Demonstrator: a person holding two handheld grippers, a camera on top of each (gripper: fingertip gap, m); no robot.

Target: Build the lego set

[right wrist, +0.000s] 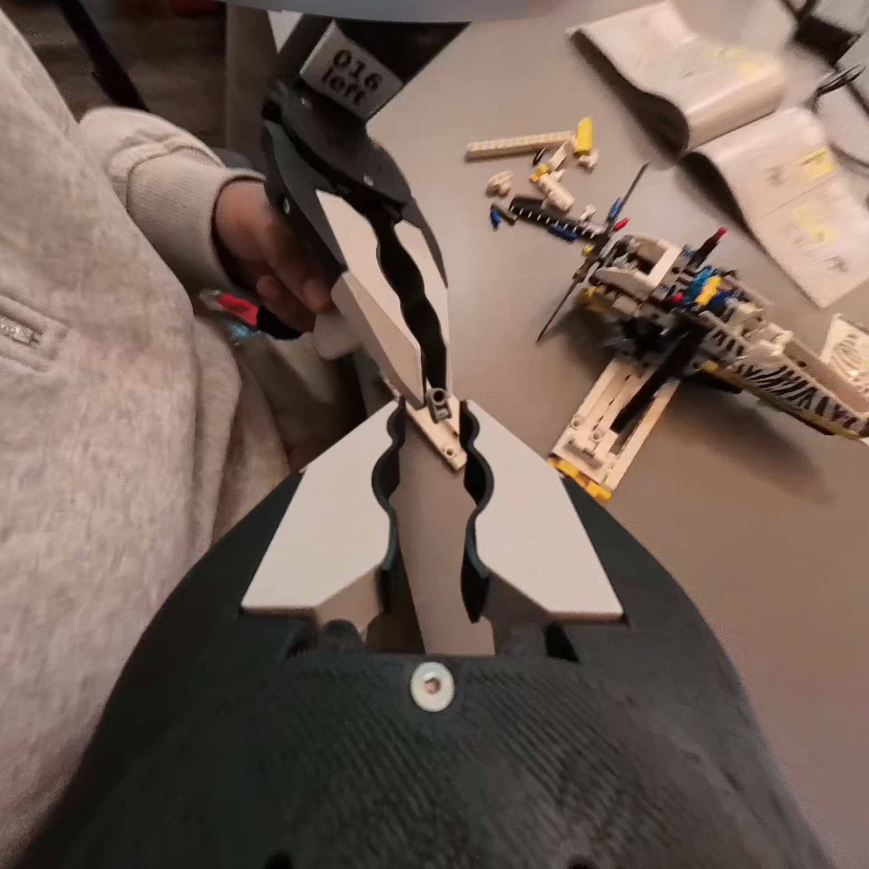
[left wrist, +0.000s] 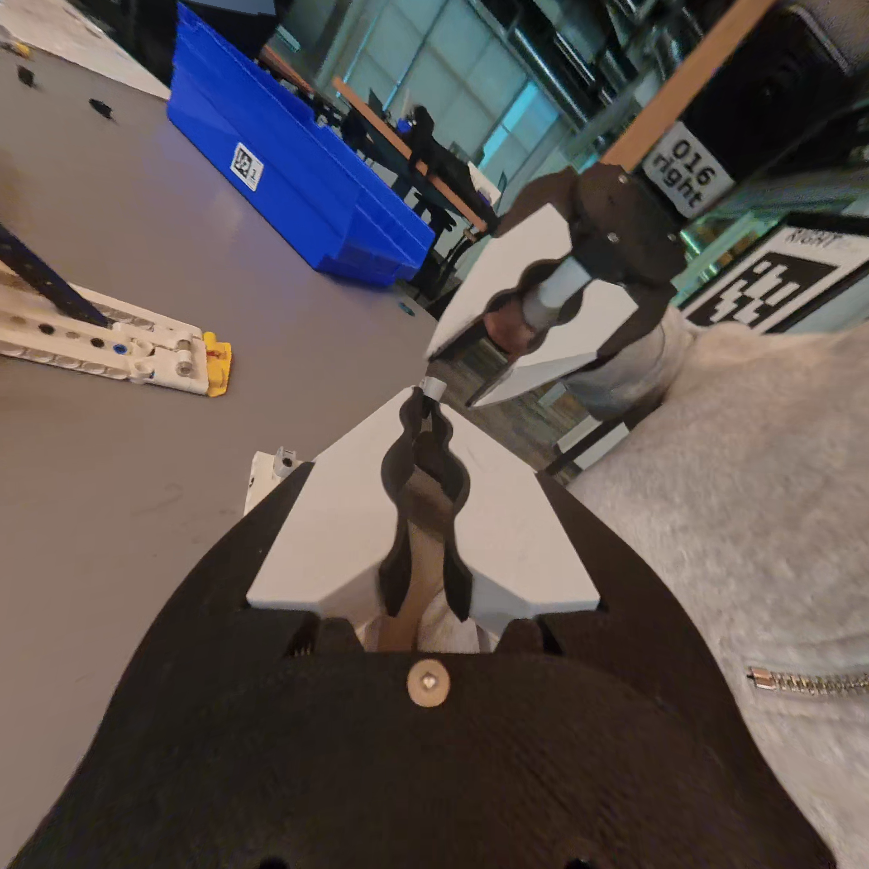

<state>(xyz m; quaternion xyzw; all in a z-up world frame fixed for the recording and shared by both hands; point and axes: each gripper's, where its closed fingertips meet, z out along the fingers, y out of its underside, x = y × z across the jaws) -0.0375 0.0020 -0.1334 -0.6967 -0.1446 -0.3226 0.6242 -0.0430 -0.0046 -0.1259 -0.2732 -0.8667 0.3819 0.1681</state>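
Note:
My left gripper (left wrist: pixel 430 399) is shut on a small grey connector piece (left wrist: pixel 433 388) at its fingertips. It also shows in the right wrist view (right wrist: pixel 432 392), held by a hand. My right gripper (right wrist: pixel 432 408) is open, tips facing the left gripper's tips; it also shows in the left wrist view (left wrist: pixel 449 378). A small white beam (right wrist: pixel 444 439) lies on the table edge, seen through its gap. The part-built model (right wrist: pixel 658 301) with zebra-striped tail and white frame (left wrist: pixel 108 348) lies on the grey table (left wrist: pixel 164 235).
A blue bin (left wrist: pixel 291 174) stands at the table's far side. Open instruction booklets (right wrist: pixel 705 80) and several loose pieces (right wrist: pixel 541 164) lie beyond the model. The person's grey fleece (right wrist: pixel 70 376) is close beside both grippers, at the table's near edge. Left and right tips are no more than a few centimetres apart.

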